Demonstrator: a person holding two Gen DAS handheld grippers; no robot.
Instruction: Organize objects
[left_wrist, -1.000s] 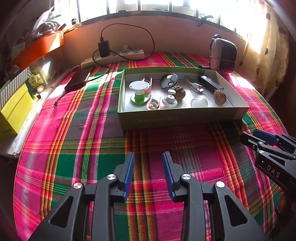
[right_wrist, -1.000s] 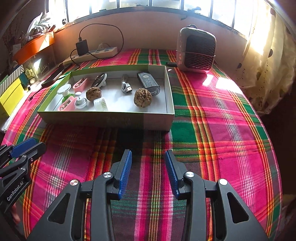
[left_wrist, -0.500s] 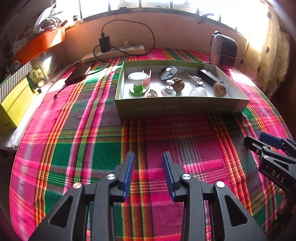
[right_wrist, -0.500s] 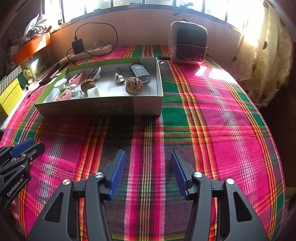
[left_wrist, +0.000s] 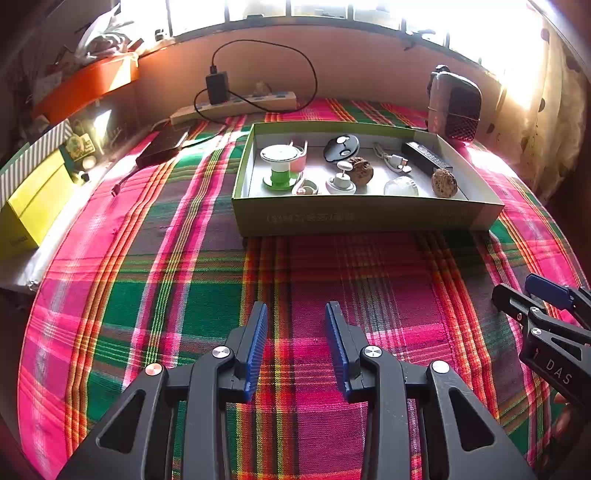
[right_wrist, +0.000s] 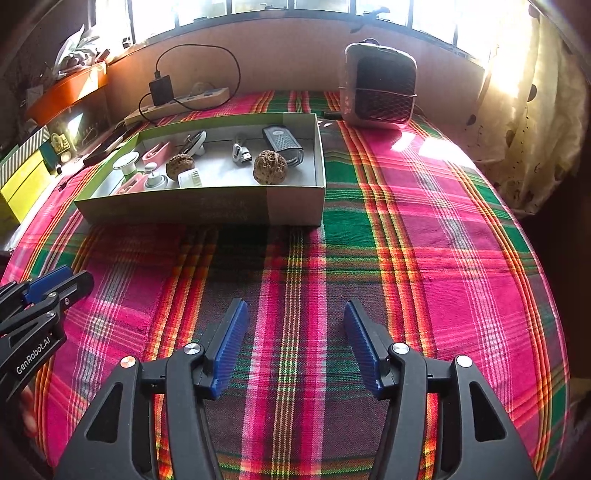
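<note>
A shallow green box (left_wrist: 365, 218) (right_wrist: 199, 210) stands on the plaid cloth. It holds several small things: a green-and-white spool (left_wrist: 279, 166), two walnuts (left_wrist: 444, 182) (right_wrist: 270, 166), a black remote (left_wrist: 424, 157), a metal clip (right_wrist: 242, 154), a pink piece (right_wrist: 157, 151). My left gripper (left_wrist: 297, 314) is open and empty, low over the cloth, well short of the box. My right gripper (right_wrist: 293, 314) is open and empty, also near the front. Each gripper shows at the edge of the other's view.
A small heater (right_wrist: 378, 86) stands behind the box at the right. A power strip with charger (left_wrist: 236, 103) lies along the back wall. A black phone (left_wrist: 162, 146) and a yellow box (left_wrist: 33, 199) are at the left. A curtain (right_wrist: 532, 122) hangs right.
Both grippers have pulled back from the box toward the front of the table. The right gripper's jaws have opened wider. The things in the box have not moved.
</note>
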